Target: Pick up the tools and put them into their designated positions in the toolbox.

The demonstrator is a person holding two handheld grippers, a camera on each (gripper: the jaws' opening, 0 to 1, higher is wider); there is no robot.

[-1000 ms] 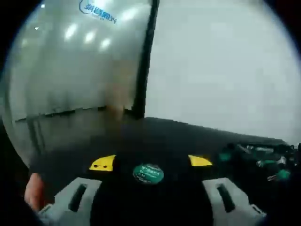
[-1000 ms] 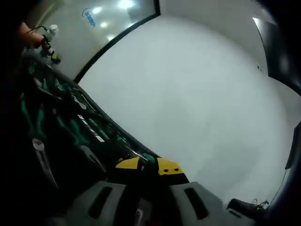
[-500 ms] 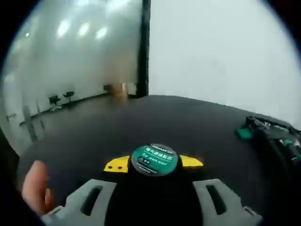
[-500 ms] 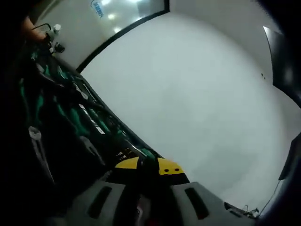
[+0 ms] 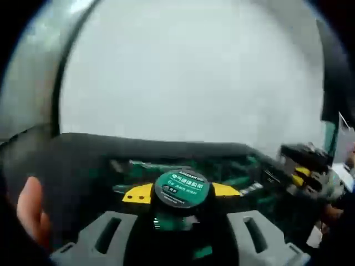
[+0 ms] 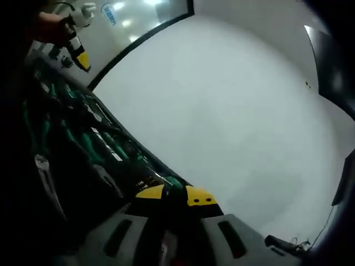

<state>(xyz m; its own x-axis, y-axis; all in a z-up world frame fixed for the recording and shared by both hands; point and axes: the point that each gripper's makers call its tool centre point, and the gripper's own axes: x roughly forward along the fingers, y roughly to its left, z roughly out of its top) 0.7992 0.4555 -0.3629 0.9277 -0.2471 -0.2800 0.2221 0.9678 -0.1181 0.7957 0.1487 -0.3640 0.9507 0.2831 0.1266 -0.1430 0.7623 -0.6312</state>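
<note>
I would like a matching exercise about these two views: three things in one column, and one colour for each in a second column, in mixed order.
Things:
1. Round disc between the left tongs
2. Tips of the left tongs
3. Table surface in the left gripper view

Colours:
A. yellow
B. black
C. green with white writing

Pairs: 1-C, 2-A, 3-B
</note>
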